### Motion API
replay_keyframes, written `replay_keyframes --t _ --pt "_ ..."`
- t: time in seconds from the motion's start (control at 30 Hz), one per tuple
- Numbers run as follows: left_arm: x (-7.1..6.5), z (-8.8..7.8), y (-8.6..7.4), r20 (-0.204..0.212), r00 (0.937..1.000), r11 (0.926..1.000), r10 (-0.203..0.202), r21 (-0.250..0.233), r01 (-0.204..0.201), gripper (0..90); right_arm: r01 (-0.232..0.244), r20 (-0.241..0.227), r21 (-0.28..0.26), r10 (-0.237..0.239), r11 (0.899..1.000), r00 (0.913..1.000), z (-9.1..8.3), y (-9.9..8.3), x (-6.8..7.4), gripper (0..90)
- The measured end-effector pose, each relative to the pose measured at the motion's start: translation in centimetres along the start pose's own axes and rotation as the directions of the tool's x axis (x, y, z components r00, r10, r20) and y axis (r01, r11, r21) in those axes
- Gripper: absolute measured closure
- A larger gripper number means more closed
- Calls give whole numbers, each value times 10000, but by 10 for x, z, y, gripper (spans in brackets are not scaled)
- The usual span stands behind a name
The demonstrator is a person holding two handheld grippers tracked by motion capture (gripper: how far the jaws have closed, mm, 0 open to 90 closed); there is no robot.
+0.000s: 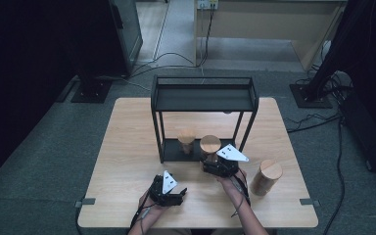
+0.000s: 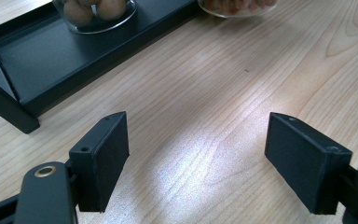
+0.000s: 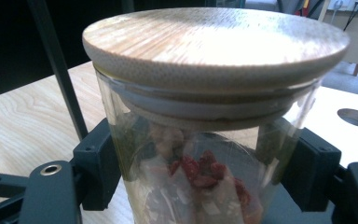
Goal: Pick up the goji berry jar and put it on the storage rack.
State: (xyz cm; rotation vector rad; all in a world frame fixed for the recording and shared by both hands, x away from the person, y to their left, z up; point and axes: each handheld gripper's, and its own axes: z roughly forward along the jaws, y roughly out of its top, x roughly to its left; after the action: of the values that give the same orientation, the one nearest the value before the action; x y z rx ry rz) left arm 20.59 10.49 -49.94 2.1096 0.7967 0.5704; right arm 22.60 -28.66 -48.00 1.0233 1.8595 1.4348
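Note:
My right gripper is shut on a glass jar with a bamboo lid, just in front of the black rack's lower tray. In the right gripper view the jar stands between both pads, with red and pale dried pieces inside. My left gripper lies low over the table near the front edge. Its jaws are open over bare wood. A second lidded jar stands on the lower tray. In the left gripper view its base holds round brown nuts.
The black two-shelf rack stands at the middle of the wooden table. A third jar with a bamboo lid stands on the table to the right of my right hand. Cables run across the floor behind the table.

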Motion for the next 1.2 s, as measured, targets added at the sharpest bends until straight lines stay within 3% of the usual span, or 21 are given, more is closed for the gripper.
replay_keyframes --t 0.27,0.47,0.67,0.83,1.0,1.2 --pt "0 0 0 -4 10000 10000 24 15 -24 217 -338 124 -139 340 9993 9993 8 3 -5 248" --pt "-1 0 1 7 9999 9999 101 82 -101 217 222 368 40 -224 9997 9991 15 10 1 248" --pt "-2 0 1 -85 9999 9999 118 81 -117 217 382 433 106 -386 9992 9983 23 12 1 248" --pt "-2 0 1 -69 10000 10000 48 68 -47 217 227 527 148 -235 9996 9983 26 13 0 248" --pt "-6 0 1 -186 9995 9997 262 38 -261 217 388 631 198 -400 9991 9972 29 15 0 248" --pt "-6 1 1 -172 9995 9997 254 36 -253 217 162 748 149 -173 9998 9971 34 18 -3 248"
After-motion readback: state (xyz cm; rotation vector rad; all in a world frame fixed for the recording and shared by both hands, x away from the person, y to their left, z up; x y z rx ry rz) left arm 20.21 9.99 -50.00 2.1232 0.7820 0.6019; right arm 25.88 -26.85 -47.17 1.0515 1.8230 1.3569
